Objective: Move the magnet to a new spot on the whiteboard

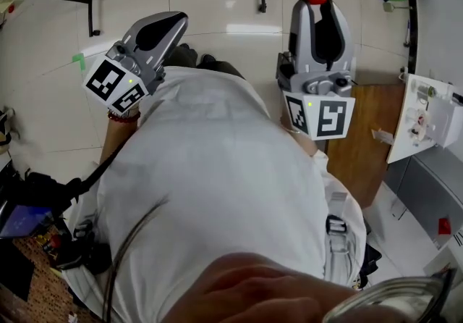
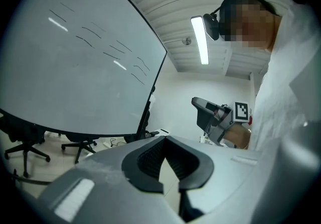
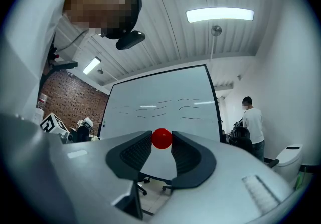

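A small red ball-shaped magnet (image 3: 162,138) is pinched between the tips of my right gripper (image 3: 162,140), which is shut on it. In the head view the magnet (image 1: 316,0) shows as a red cap at the end of the right gripper (image 1: 317,6), held out in front of the white-shirted body. The whiteboard (image 3: 160,107) stands ahead, apart from the magnet, with a few short pen strokes on it. My left gripper (image 2: 166,140) is shut on nothing, and the whiteboard (image 2: 75,57) fills the left of its view. The left gripper (image 1: 173,23) is raised at the left.
A person in a white shirt (image 3: 253,120) stands to the right of the board. Black office chairs (image 2: 25,148) sit under the board. A brick wall (image 3: 65,102) is at the left. A wooden top (image 1: 362,142) and a white device (image 1: 427,119) lie at the right.
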Demonstrator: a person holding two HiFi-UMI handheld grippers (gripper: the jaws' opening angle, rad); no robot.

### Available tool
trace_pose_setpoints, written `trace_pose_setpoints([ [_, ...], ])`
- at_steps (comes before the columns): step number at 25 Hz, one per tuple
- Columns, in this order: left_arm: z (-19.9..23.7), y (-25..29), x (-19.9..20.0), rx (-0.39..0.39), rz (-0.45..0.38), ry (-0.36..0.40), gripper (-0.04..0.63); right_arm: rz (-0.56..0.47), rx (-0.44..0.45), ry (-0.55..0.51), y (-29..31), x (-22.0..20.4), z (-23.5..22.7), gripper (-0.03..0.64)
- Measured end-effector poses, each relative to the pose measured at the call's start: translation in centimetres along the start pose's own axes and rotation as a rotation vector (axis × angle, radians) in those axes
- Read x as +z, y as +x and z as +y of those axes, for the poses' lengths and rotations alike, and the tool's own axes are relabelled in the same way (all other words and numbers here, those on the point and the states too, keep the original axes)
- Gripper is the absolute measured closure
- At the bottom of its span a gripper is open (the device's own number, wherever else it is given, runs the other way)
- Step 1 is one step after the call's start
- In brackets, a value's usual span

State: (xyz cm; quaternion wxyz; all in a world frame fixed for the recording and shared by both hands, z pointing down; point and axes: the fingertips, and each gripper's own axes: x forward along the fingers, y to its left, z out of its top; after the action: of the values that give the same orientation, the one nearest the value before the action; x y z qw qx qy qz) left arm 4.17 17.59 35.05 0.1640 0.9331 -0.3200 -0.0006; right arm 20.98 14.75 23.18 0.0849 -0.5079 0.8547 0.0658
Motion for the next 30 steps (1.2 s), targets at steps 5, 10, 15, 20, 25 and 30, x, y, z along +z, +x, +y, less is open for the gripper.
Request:
trace_pose_setpoints([
  [5, 0.3, -0.5, 0.6, -0.021, 0.003, 0.008, 0.594, -0.016, -0.020, -0.001, 0.1, 0.8, 0.8, 0.495],
  [10, -0.6, -0.9, 1.1, -0.060, -0.027, -0.004, 0.594, -0.007, -0.014, 0.018, -0.1, 0.7, 1.4, 0.495],
  [15, -0.3, -2.7, 0.6, -0.045, -0.029, 0.019, 0.594, -0.008, -0.006, 0.033, 0.6, 0.3, 2.8, 0.495],
  [20, 3.1, -7.6, 1.1, 0.014, -0.032, 0.008, 0.594, 0.002, -0.008, 0.046, 3.2, -0.6, 6.2, 0.495],
  [25, 8.2, -12.5, 1.6, 0.061, -0.053, -0.010, 0.594, -0.029, 0.017, 0.070, 7.9, -0.4, 10.4, 0.495],
  [30, 11.3, -12.0, -0.3, 0.082, -0.057, -0.087, 0.594, 0.001, 0.051, 0.067, 9.6, -1.8, 11.4, 0.494],
])
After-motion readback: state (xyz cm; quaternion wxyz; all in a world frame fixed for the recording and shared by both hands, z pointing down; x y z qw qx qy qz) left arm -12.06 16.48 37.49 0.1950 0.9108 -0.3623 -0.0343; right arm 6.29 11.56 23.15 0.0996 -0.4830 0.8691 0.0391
